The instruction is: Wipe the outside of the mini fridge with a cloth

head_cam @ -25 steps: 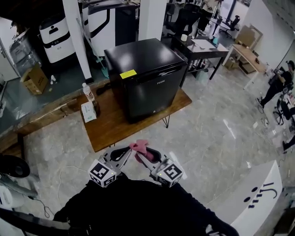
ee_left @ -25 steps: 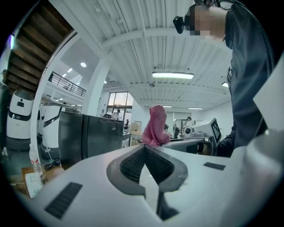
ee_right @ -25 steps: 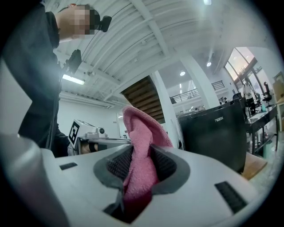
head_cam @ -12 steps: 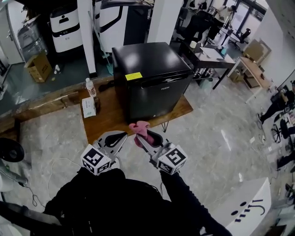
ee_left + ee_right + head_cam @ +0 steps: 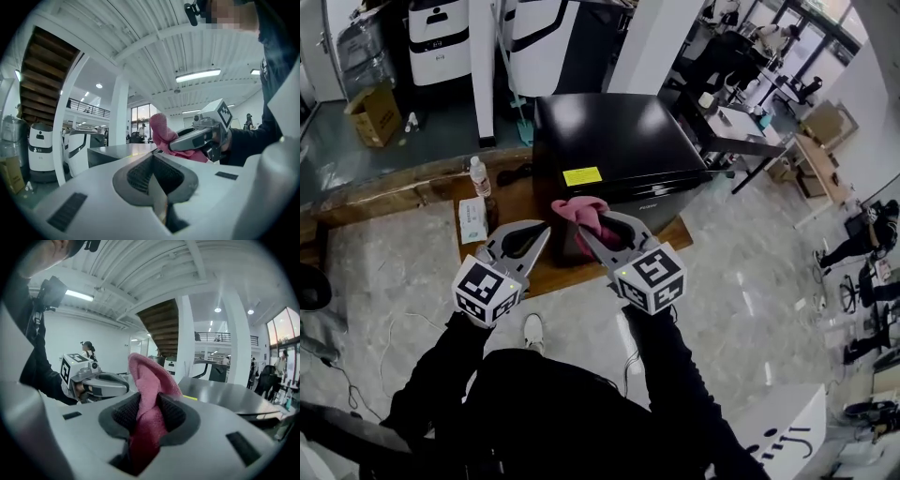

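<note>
A black mini fridge point(image 5: 619, 141) with a yellow sticker on its top stands on a low wooden table point(image 5: 517, 202). My right gripper point(image 5: 586, 225) is shut on a pink cloth point(image 5: 578, 212), held in the air just before the fridge's front left corner. The cloth point(image 5: 149, 394) sticks up from between the jaws, with the fridge top point(image 5: 220, 397) right behind it. My left gripper point(image 5: 536, 234) hangs beside it to the left, shut and holding nothing. From the left gripper view the fridge top point(image 5: 119, 151) shows ahead, with the cloth point(image 5: 165, 136) at the right.
A water bottle point(image 5: 478, 180) and a white box point(image 5: 472, 220) stand on the table's left end. A dark desk point(image 5: 741, 127) lies right of the fridge. White machines point(image 5: 436, 37) and a pillar point(image 5: 656, 42) stand behind. A cardboard box point(image 5: 373, 111) sits at the back left.
I have stepped closer to the fridge. Both grippers rose and moved forward, bringing the cloth from over the floor to the fridge's front corner.
</note>
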A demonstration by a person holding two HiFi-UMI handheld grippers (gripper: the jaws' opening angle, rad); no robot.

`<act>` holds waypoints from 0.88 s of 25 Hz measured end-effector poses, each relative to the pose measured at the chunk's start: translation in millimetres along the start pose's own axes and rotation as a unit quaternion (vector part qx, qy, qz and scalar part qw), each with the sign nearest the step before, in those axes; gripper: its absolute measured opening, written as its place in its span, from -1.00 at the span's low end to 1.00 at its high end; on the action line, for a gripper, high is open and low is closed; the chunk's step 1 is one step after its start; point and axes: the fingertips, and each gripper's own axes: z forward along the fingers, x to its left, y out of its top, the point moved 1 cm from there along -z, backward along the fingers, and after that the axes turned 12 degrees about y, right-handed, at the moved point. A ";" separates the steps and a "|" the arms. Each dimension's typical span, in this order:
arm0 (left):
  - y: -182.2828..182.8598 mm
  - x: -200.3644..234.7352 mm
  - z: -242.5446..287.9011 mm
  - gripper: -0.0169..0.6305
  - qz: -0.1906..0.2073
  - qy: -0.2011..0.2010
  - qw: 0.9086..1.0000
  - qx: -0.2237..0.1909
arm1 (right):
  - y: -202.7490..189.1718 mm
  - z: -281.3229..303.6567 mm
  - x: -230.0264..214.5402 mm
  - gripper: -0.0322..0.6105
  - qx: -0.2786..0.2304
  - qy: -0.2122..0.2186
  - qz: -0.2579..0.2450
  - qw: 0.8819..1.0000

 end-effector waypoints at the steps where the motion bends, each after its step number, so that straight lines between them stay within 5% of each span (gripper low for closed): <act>1: 4.3 10.5 8.7 -0.93 0.003 0.008 1.000 -0.006 | 5.9 7.1 -12.3 -0.53 0.018 -0.001 -0.007 1.000; 9: 24.8 73.1 72.5 -0.93 0.015 0.036 0.999 -0.031 | 26.1 62.1 -95.0 -0.53 0.124 0.007 -0.016 0.992; 15: 23.1 119.9 111.4 -0.93 0.011 0.042 0.999 -0.027 | -3.7 107.0 -124.1 -0.54 0.247 0.038 0.000 0.968; 22: 30.9 132.2 148.3 -0.93 -0.005 0.012 1.000 -0.018 | -7.0 116.9 -133.3 -0.56 0.263 0.070 0.031 0.962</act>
